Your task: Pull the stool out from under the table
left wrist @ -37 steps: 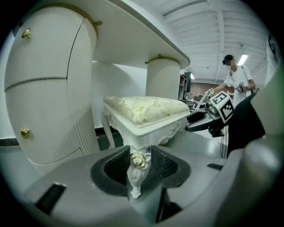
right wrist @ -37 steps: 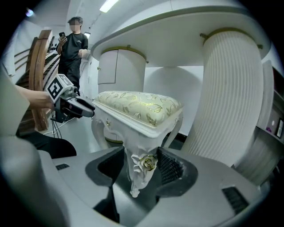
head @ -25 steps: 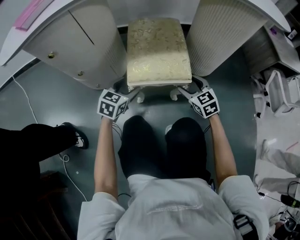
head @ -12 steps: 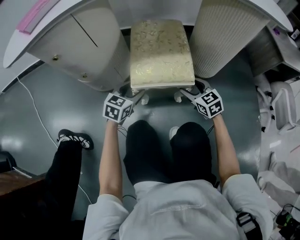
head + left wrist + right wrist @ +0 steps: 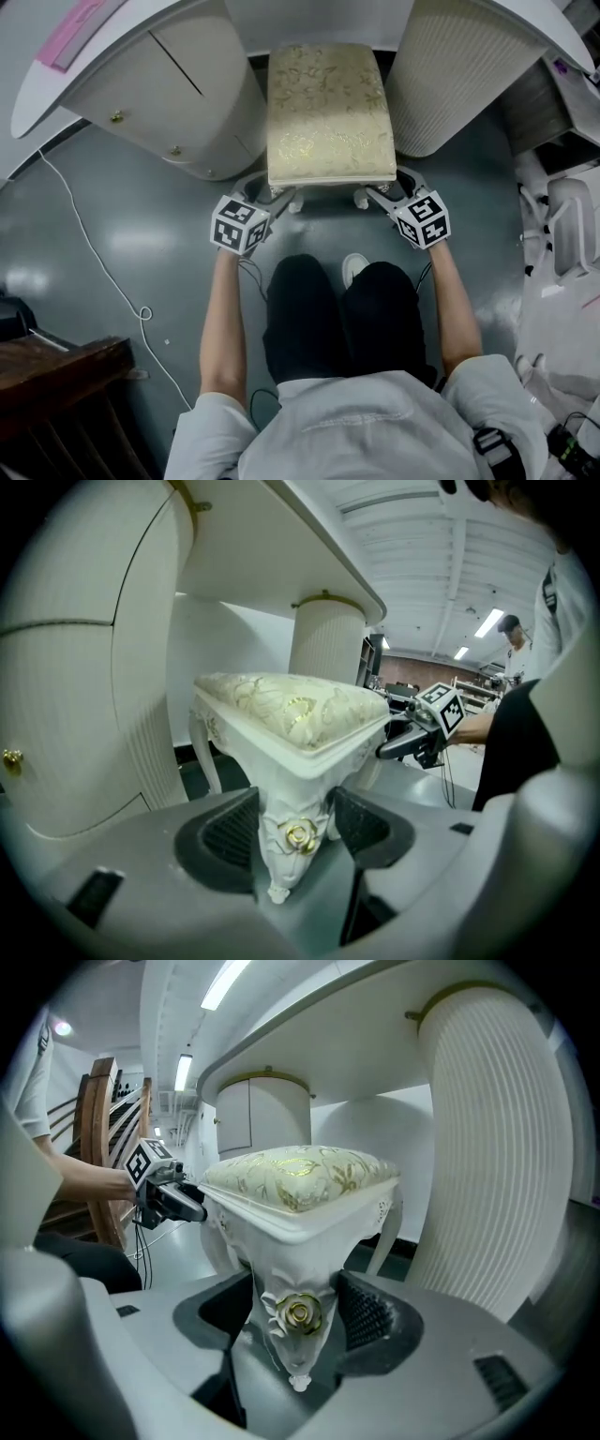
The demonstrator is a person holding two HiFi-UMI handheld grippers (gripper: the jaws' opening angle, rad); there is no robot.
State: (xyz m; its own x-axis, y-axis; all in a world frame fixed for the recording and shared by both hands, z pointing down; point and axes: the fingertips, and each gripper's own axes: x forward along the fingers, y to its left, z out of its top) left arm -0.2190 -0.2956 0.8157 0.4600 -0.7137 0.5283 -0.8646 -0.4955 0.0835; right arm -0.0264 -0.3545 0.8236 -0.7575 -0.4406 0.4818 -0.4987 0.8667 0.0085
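Grey, glossy floor [image 5: 122, 244] spreads under a white table [image 5: 37, 94] whose top is cut off at the upper edge. The table stands on a smooth left pedestal [image 5: 178, 103] with small gold knobs and a ribbed right pedestal [image 5: 459, 75]. The stool [image 5: 328, 112] stands between the pedestals, its far end hidden under the tabletop. It has a cream, gold-patterned cushion and carved white legs with gold rosettes. The left gripper [image 5: 279, 200] is closing on the front left leg, its ridged dark pads against the sides. The right gripper [image 5: 380, 194] clasps the front right leg. A white cable [image 5: 84, 253] trails across the floor beside dark wooden furniture [image 5: 56, 375], partly out of frame.
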